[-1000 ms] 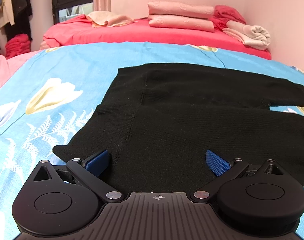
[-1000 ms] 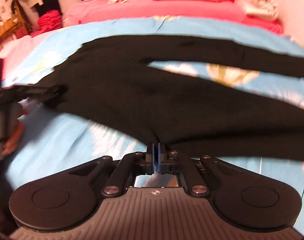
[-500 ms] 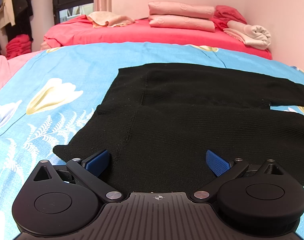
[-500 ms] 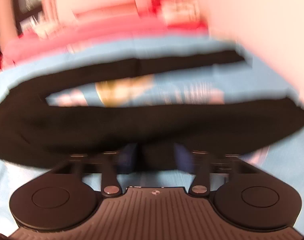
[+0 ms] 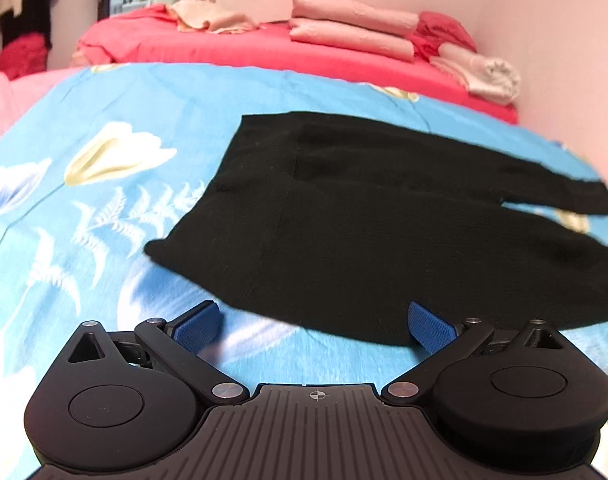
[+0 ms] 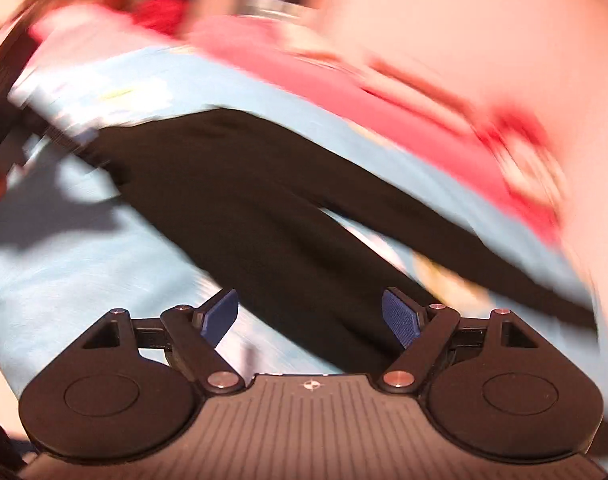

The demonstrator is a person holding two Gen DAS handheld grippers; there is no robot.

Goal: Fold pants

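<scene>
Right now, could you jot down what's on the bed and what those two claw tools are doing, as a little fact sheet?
garment: black pants, spread flat, legs apart
surface: blue floral bedspread
left gripper: open, at the pants' near edge, holding nothing
right gripper: open, over one leg, holding nothing
right view: blurred
behind: red bed with folded pink bedding

Left wrist view: low, close over blue floral sheet (image 5: 104,208), facing red bed (image 5: 264,48). Right wrist view: blurred, tilted. 2 views share black pants (image 5: 343,220).
</scene>
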